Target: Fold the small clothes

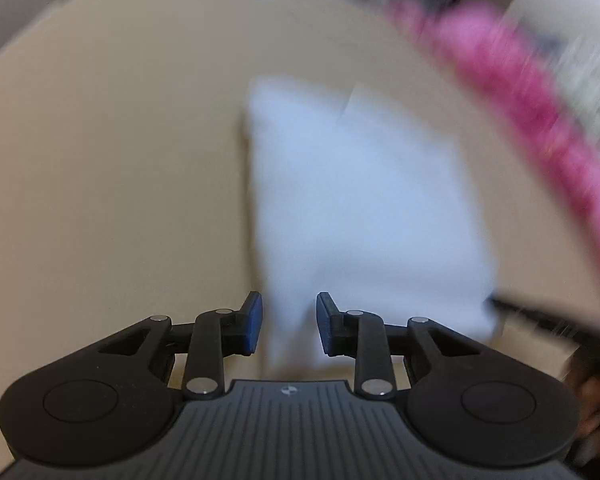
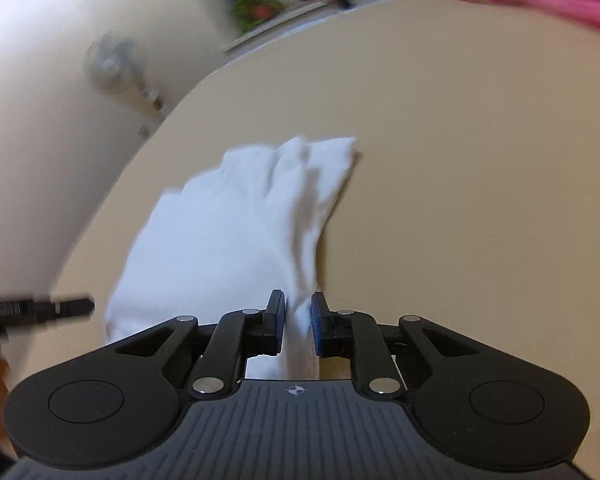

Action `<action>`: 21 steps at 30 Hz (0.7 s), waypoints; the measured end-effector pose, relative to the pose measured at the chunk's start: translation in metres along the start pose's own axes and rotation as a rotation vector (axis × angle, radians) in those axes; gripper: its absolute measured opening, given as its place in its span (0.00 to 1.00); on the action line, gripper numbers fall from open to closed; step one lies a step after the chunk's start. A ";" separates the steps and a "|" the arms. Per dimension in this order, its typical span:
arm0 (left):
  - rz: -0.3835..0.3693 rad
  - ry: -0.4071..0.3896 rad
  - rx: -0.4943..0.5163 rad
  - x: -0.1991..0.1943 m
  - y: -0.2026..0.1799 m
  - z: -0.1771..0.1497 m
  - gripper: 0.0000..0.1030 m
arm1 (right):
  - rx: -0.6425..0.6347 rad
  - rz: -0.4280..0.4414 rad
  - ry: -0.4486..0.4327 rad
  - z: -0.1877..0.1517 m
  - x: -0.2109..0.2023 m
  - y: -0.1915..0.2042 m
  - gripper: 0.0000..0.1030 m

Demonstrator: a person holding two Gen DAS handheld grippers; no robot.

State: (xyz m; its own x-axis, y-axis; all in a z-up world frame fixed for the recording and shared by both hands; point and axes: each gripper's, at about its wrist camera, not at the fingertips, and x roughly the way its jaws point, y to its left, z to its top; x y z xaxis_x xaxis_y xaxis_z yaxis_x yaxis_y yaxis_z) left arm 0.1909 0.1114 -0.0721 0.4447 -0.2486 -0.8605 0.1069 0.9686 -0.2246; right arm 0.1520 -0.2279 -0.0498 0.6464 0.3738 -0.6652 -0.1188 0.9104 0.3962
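Honestly, I'd call this somewhere in the middle of the first piece, not near done. The white garment point(image 2: 236, 224) lies on the beige worktop point(image 2: 460, 160), and from the right wrist view it looks partly doubled over, with a bunched ridge at its far end, so some folding seems to be in, though the blur makes it hard to count layers.

My right tool point(image 2: 298, 320) has its jaws narrow, pinched on the near edge of the white cloth; I can see fabric squeezed between the blue pads point(image 2: 279, 316). My left tool point(image 1: 289, 322) is a different story: the jaws stand apart with the near corner of the garment running between them, and I can't tell if the pads touch it at all. It reads as not gripping to me.

There's a pink heap point(image 1: 512, 80) at the far right edge of the worktop, well apart from the white piece, probably more clothes waiting. So what's left, by my guess: finish and flatten this fold, set it aside, then the pink stuff. Both views are smeared, so details are rough.
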 end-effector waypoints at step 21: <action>0.348 -0.435 0.222 -0.162 -0.130 -0.159 1.00 | -0.289 -0.211 -0.316 -0.079 -0.145 0.071 0.89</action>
State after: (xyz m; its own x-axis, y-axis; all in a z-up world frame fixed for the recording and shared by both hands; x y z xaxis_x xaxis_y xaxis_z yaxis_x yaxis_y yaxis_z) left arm -0.0368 0.0248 0.0237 0.8051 0.0645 -0.5897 0.0518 0.9826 0.1781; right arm -0.0097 -0.2037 0.0245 0.8712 0.1445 -0.4692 -0.1365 0.9893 0.0513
